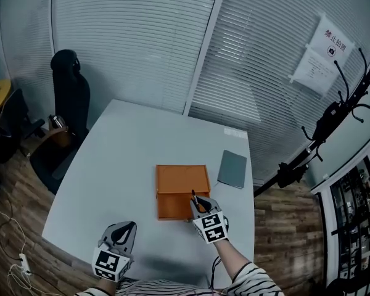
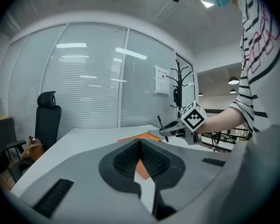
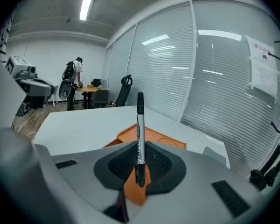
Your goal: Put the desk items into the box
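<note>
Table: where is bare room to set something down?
Bare: the table left of the orange box, and the far strip beyond it. Crowded: near right, where box, grey pad and the right gripper holding the marker cluster.

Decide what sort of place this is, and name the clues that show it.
Probably an office meeting room: a black high-backed office chair stands by the pale grey table, the glass partition walls are hung with white slatted blinds, and a black coat stand is at the right.
</note>
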`<state>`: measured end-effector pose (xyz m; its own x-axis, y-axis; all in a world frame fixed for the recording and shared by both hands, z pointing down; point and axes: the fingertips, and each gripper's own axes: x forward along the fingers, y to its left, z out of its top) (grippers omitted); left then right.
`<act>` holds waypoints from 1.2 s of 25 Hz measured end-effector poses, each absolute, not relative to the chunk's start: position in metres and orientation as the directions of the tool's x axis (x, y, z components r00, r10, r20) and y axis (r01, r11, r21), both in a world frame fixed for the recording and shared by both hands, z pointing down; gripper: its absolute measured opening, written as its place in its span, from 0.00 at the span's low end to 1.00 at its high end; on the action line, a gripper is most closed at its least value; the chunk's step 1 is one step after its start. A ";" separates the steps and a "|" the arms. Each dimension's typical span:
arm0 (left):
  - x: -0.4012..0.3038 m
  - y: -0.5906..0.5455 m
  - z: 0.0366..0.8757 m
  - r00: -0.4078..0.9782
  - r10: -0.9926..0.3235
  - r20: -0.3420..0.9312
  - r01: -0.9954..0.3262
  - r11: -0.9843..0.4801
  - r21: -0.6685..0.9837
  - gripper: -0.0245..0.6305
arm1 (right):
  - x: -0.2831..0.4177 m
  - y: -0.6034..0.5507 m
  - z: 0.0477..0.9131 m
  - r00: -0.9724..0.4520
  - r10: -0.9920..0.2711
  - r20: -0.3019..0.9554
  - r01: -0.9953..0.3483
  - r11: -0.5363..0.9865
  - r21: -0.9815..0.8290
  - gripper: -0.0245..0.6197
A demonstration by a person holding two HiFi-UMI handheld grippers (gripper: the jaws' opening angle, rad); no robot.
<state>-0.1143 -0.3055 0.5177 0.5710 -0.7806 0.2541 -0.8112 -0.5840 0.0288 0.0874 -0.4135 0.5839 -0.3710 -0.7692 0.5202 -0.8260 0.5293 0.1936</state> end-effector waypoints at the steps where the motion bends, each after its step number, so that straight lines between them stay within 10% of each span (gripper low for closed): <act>1: -0.114 -0.308 0.519 0.576 -0.776 0.255 -0.808 -0.589 0.032 0.07 | 0.085 -0.417 0.592 -0.366 -0.755 0.545 -0.816 0.542 0.203 0.13; 30: -0.104 -0.347 0.548 0.597 -0.752 0.279 -0.798 -0.591 0.117 0.07 | 0.057 -0.448 0.735 -0.142 -0.272 0.952 -0.397 0.897 0.197 0.13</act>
<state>-0.1045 -0.3471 0.5476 0.5973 -0.7520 0.2787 -0.7983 -0.5908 0.1168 0.0568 -0.4477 0.7349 -0.1424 -0.2720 0.9517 -0.3965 0.8967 0.1969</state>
